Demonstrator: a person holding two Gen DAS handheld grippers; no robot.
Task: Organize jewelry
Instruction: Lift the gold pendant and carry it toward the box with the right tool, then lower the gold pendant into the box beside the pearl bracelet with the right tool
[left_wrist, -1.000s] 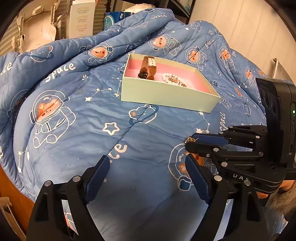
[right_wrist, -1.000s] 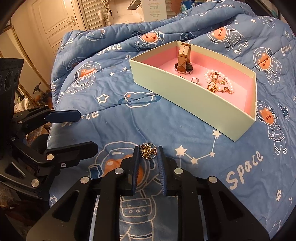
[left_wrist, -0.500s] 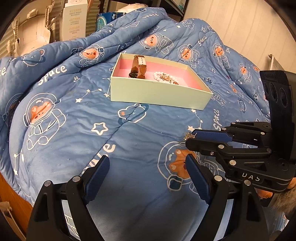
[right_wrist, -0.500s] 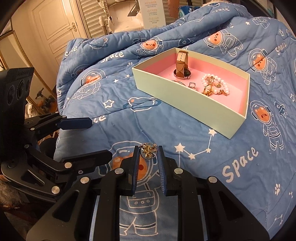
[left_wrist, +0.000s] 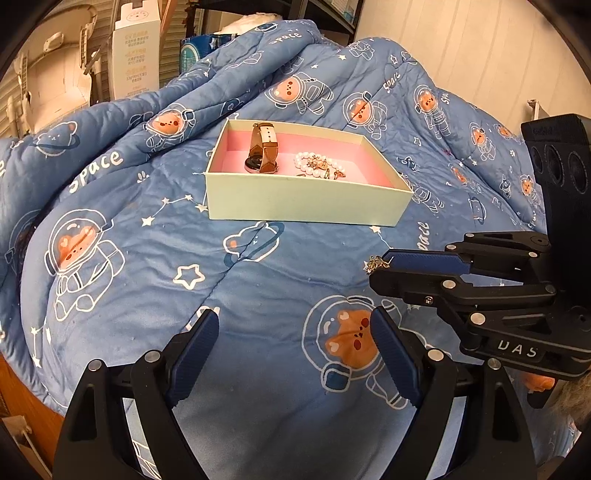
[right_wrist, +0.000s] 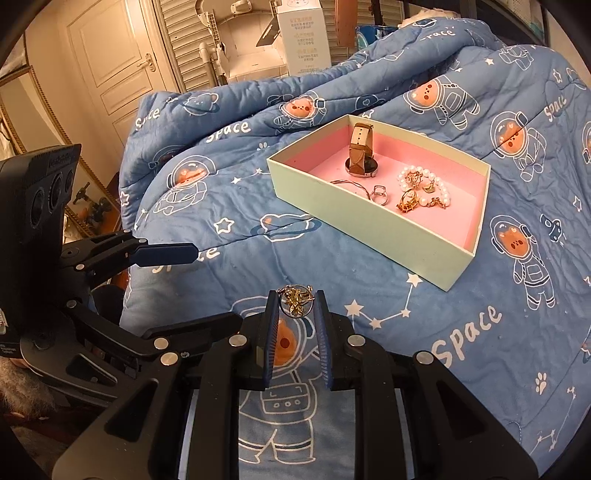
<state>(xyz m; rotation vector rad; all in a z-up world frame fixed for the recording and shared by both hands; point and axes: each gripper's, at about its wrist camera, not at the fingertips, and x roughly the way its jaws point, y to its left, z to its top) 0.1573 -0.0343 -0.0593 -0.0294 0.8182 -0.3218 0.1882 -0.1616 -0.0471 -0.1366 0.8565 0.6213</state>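
The right gripper (right_wrist: 295, 301) stayed clamped narrowly on a small gold charm ring (right_wrist: 296, 300), which had come up off the blue space-bear quilt (right_wrist: 229, 258) and hung short of the mint-green box (right_wrist: 373, 225). The box, pink inside, already held a brown-strapped watch (right_wrist: 360, 153), a pearl bracelet (right_wrist: 424, 188) and a silver ring (right_wrist: 379, 193). Near the box's front wall, the left gripper (left_wrist: 295, 350) stood wide and empty. With the lift done, carrying the charm over the box wall looked next.
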